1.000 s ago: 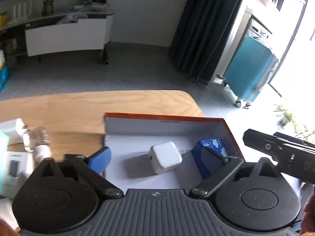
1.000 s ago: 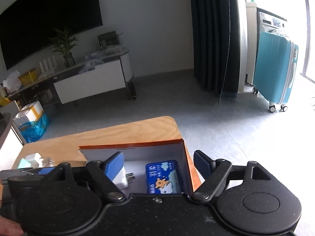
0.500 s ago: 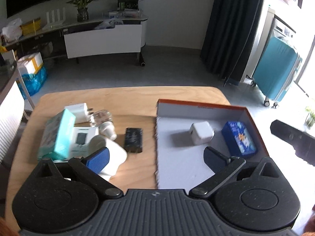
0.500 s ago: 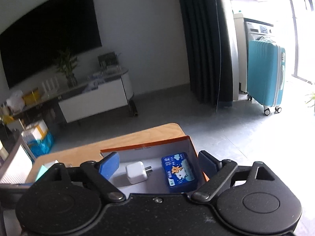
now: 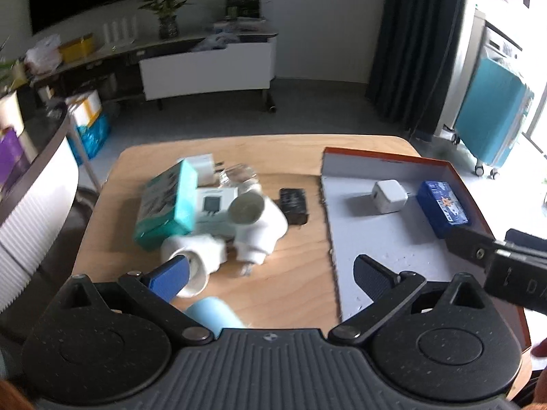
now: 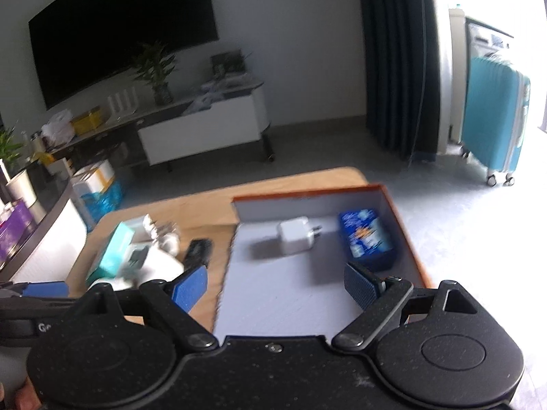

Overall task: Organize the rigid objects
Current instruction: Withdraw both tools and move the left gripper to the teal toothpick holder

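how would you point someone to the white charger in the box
Find the shallow orange-edged box on the table's right side. Only two things lie on its grey floor: the charger is the small white cube near the far wall, left of the flat blue tin.

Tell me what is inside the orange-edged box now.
Inside the box lie a white charger cube and a blue tin, apart from each other. The near corner is covered by the right gripper, so it cannot be seen.

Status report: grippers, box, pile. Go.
Left gripper open, empty; right gripper open, empty. Box holds white charger, blue tin. Pile unsorted on table.
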Available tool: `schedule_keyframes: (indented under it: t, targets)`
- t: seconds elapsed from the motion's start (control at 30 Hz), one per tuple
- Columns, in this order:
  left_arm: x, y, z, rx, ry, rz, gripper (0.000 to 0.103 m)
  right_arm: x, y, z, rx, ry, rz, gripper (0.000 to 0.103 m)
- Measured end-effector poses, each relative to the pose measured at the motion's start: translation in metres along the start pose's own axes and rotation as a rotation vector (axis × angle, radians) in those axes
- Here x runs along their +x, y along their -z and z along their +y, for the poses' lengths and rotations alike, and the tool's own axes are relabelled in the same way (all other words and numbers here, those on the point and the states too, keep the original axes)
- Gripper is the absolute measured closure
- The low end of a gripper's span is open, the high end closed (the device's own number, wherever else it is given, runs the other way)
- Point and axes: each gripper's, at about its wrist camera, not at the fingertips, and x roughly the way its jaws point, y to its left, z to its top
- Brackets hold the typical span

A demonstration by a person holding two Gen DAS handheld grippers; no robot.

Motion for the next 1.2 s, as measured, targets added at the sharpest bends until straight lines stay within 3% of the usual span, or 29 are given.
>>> schedule_keyframes:
  t: [0.73,1.2]
  targets:
    - [-0.009,0.028,0.057,-0.09,-0.044,0.05,0.0,0.01,0.025,0.065,-0.087,-0.091,0.085,0.001]
    - [-0.008,0.052,0.079,-0.121,0.008,0.061,0.0,0.013,0.043,0.079,-0.13,-0.153,0.139,0.001]
